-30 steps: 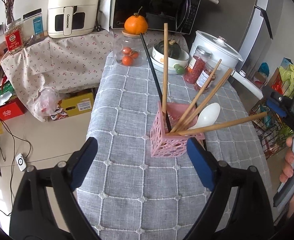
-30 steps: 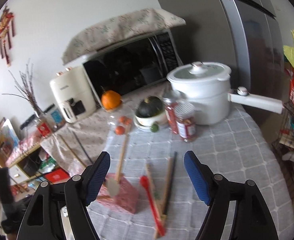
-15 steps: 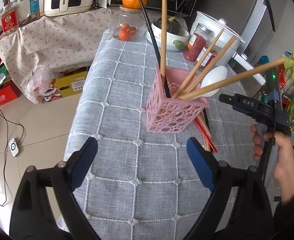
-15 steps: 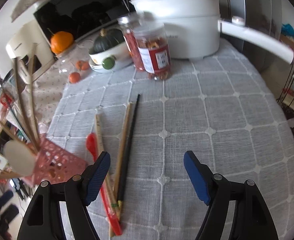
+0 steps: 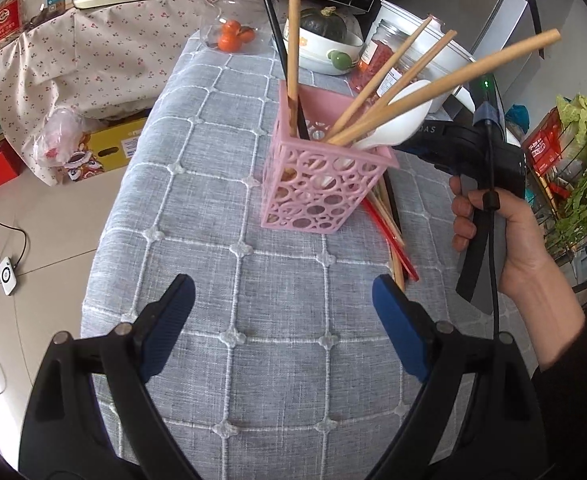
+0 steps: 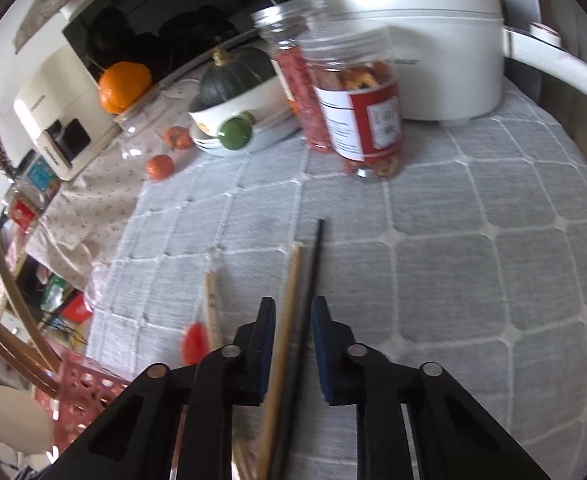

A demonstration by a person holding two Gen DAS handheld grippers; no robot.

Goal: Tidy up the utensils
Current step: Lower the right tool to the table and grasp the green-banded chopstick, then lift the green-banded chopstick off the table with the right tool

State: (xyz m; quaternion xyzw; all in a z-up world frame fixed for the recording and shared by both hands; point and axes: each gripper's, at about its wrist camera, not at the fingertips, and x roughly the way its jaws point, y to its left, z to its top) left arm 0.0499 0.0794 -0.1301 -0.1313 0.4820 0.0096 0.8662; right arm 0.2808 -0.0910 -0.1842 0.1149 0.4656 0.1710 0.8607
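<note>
A pink lattice holder (image 5: 317,168) stands on the grey quilted tablecloth (image 5: 221,240), holding several wooden chopsticks, a black one and a white spoon (image 5: 397,120). My left gripper (image 5: 283,312) is open and empty in front of it. My right gripper (image 6: 293,320) has its jaws narrowed around a wooden chopstick (image 6: 289,292) and a black chopstick (image 6: 315,264) lying on the cloth; there is still a gap at the pads. A red spoon (image 6: 195,340) and another wooden chopstick (image 6: 212,304) lie just left. The holder's corner (image 6: 81,388) shows at lower left.
Behind stand two snack jars (image 6: 357,104), a white pot (image 6: 405,20), a bowl with a green squash (image 6: 237,88), small oranges (image 6: 159,166) and a microwave. The table's left edge drops to a floor with boxes (image 5: 109,148). A vegetable rack (image 5: 581,184) is right.
My right gripper dropped low over the loose chopsticks and its jaws narrowed around two of them. My left gripper moved closer to the holder and stayed open.
</note>
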